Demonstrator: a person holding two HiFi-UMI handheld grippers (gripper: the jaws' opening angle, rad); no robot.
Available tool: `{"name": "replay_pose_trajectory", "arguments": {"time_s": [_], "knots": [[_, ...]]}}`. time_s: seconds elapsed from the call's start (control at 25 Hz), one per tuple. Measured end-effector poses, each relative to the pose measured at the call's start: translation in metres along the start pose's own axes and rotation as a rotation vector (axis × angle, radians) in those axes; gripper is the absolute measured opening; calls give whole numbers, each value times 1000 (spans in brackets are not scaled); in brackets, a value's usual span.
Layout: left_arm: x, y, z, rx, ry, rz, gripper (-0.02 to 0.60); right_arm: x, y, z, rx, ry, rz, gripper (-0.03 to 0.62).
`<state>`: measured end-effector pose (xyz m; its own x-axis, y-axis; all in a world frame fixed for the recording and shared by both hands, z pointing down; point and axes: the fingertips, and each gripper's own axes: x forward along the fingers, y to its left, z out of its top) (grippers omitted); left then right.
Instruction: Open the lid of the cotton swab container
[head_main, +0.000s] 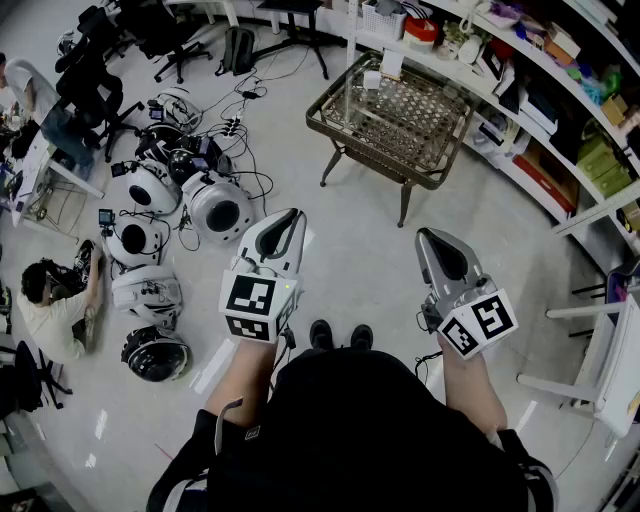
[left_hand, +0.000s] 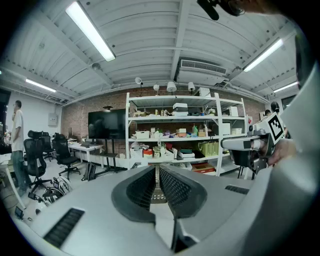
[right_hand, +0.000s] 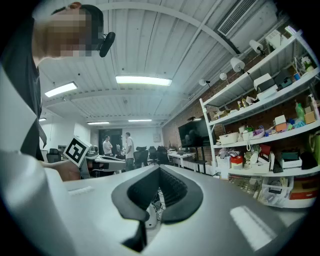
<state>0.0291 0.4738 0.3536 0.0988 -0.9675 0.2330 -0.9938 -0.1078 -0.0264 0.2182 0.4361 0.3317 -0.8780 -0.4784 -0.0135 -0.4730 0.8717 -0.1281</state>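
Workshop with a pale floor (head_main: 360, 250); a wire table (head_main: 400, 120) stands ahead and shelves (head_main: 545, 120) run along the right.

Head view: the left gripper (head_main: 294, 214) and right gripper (head_main: 424, 236) are held at waist height, well apart from the table. The cotton swab container cannot be picked out; the items on the table are too small to tell.

Left gripper view: jaws pressed together, nothing between them.

Right gripper view: likewise together and empty.

Judgement: lid not yet touched. Locate the container first, approach, spread the jaws, steady the body with one gripper and lift the lid with the other.
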Motion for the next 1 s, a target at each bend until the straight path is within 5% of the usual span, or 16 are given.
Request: {"name": "replay_pose_trajectory", "arguments": {"time_s": [0.44,0.72,1.0], "knots": [[15,-1,-10,-5,15,-11,29,-19,-46,8,17,-36,-73,9],[9,16,-21,13,61,65,29,-60,-107,13,40,-69,-191,11],[17,-1,-22,0,68,96,29,-81,-130,1,85,-79,-186,11]]}}
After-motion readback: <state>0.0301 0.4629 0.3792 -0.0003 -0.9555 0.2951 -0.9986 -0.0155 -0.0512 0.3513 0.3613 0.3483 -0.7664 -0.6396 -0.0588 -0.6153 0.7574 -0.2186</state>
